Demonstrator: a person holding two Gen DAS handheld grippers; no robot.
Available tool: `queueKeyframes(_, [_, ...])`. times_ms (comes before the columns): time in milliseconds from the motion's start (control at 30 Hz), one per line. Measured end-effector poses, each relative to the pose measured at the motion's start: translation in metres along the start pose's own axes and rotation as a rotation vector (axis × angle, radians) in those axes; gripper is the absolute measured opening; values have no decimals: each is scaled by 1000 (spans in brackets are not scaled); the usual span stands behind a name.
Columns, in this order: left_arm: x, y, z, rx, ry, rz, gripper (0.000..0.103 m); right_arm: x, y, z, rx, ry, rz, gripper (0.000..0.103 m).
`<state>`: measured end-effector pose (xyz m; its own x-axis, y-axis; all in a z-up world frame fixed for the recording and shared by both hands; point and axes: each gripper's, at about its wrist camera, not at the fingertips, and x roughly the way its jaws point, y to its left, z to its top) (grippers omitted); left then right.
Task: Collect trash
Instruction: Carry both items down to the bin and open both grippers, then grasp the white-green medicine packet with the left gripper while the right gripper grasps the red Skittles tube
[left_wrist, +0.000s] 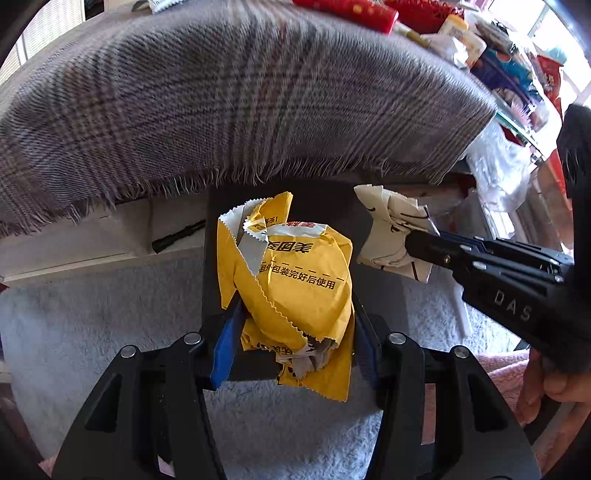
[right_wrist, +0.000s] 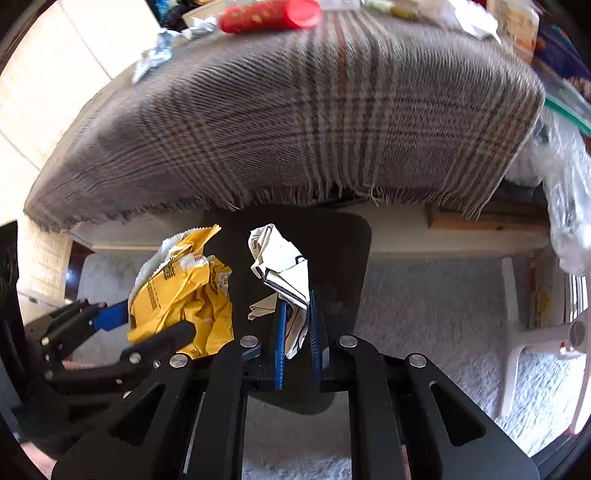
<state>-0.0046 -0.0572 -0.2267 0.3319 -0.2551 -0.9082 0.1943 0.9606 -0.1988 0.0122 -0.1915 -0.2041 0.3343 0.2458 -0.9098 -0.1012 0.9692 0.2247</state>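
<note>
My left gripper (left_wrist: 295, 314) is shut on a crumpled yellow paper bag (left_wrist: 295, 280) with black print, held over a dark bin (left_wrist: 221, 206) on the floor. My right gripper (right_wrist: 297, 332) is shut on a crumpled white paper (right_wrist: 282, 262), also held over the dark bin (right_wrist: 343, 258). In the left wrist view the right gripper (left_wrist: 417, 242) comes in from the right with the white paper (left_wrist: 391, 229). In the right wrist view the left gripper (right_wrist: 147, 325) holds the yellow bag (right_wrist: 181, 295) at the left.
A table draped with a grey plaid cloth (left_wrist: 229, 103) stands just behind, with a red tube (right_wrist: 269, 14), foil wrappers (right_wrist: 159, 51) and packets on top. Pale carpet (right_wrist: 443, 302) covers the floor. White chair legs (right_wrist: 517, 332) stand at right. Clear plastic bags (left_wrist: 498, 162) hang at right.
</note>
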Motion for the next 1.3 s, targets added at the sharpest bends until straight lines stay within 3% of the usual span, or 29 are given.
queueKeyframes(233, [20,4,4,4,42,14,56,27,-4,4,21,71,2,23])
queueKeyframes(267, [20,5,4,3,38,18,62,28,-4,5,22,68,-1,29])
queueKeyframes(300, [20,6,5,4,32,21,66,27,-5,5,26,59,-8,46])
queueKeyframes(333, [20,7,5,8,31,23,69,26,-7,6,32,50,-9,56])
queueKeyframes(467, [15,15,6,-10,20,25,78,21,-10,8,44,34,-12,56])
queueKeyframes(500, [12,17,6,-14,11,25,81,18,-12,9,47,27,-19,61])
queueKeyframes(567, [2,18,5,-17,-9,15,93,7,-13,10,47,4,-32,72])
queueKeyframes(600, [-3,19,4,-17,-16,13,96,0,-14,10,48,-18,-47,83])
queueKeyframes(633, [-7,20,4,-20,-17,18,95,-5,-15,11,47,-36,-67,96])
queueKeyframes(667, [-10,21,5,-26,-15,27,95,-12,-13,12,44,-68,-98,101])
queueKeyframes(833, [-35,35,-3,-92,-36,18,95,-34,-10,13,21,-89,-86,100])
queueKeyframes(1000, [-70,48,2,-125,-85,69,95,-65,-3,23,-19,-113,-41,100])
queueKeyframes(1300, [-139,68,51,-133,-196,198,95,-118,6,67,-99,-241,-60,100])
